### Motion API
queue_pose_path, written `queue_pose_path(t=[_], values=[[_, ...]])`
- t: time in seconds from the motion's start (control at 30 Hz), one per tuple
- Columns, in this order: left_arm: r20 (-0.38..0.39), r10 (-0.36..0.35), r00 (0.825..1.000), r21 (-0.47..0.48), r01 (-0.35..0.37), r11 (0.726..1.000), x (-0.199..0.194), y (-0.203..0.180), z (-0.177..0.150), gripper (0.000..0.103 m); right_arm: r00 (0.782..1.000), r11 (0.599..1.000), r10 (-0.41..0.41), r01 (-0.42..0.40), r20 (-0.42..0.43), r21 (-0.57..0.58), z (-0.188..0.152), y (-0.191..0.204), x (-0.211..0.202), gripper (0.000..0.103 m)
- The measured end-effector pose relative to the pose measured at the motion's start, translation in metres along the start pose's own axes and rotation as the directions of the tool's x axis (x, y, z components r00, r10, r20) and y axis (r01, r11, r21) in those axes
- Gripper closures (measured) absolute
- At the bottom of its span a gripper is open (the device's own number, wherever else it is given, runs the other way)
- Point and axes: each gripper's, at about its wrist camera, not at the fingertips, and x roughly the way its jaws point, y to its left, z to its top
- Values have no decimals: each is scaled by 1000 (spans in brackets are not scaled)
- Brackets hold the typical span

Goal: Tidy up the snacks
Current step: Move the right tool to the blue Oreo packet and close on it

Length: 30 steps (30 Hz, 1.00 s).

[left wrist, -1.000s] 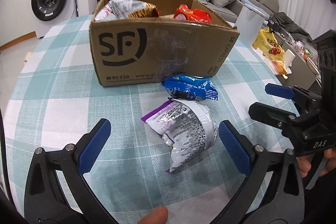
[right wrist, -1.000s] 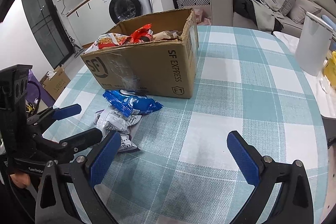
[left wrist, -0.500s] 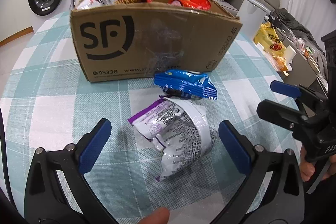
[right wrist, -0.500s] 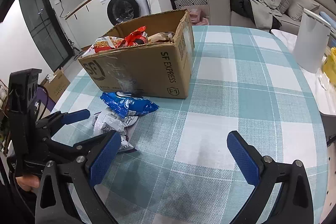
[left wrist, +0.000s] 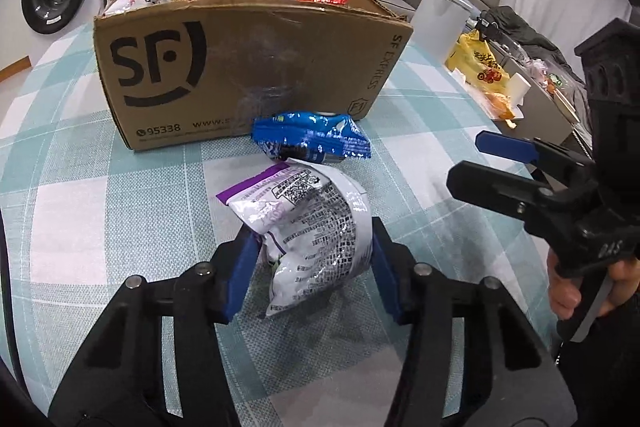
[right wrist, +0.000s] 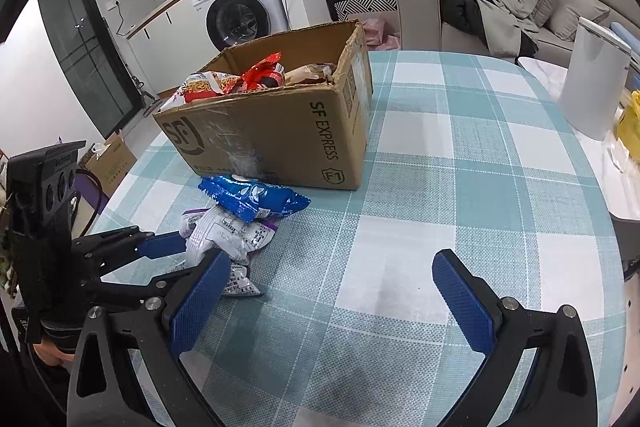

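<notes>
The left gripper pinches the silver-and-purple snack bag between its blue fingers on the checked tabletop. A blue packet lies just beyond it, against the cardboard box. The right gripper hovers with fingers spread.
</notes>
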Motion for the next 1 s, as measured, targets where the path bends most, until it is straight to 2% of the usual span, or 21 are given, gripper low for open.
queue_pose_path(t=[0.37, 0.7, 0.87, 1.0], values=[[40, 9, 999, -1, -9, 1000, -21, 5, -7, 54, 1000, 1000, 14, -14, -5, -4, 0, 5, 6, 0], [76, 47, 996, -22, -45, 999, -41, 27, -13, 54, 999, 999, 30, -31, -27, -37, 0, 23, 28, 0], [97, 64, 993, -48, -59, 997, -51, 47, -14, 54, 997, 999, 11, -14, -76, -44, 7, 31, 47, 0], [99, 79, 992, -65, -73, 995, -53, 57, -15, 54, 995, 998, 25, -29, -94, -48, 12, 38, 58, 0]])
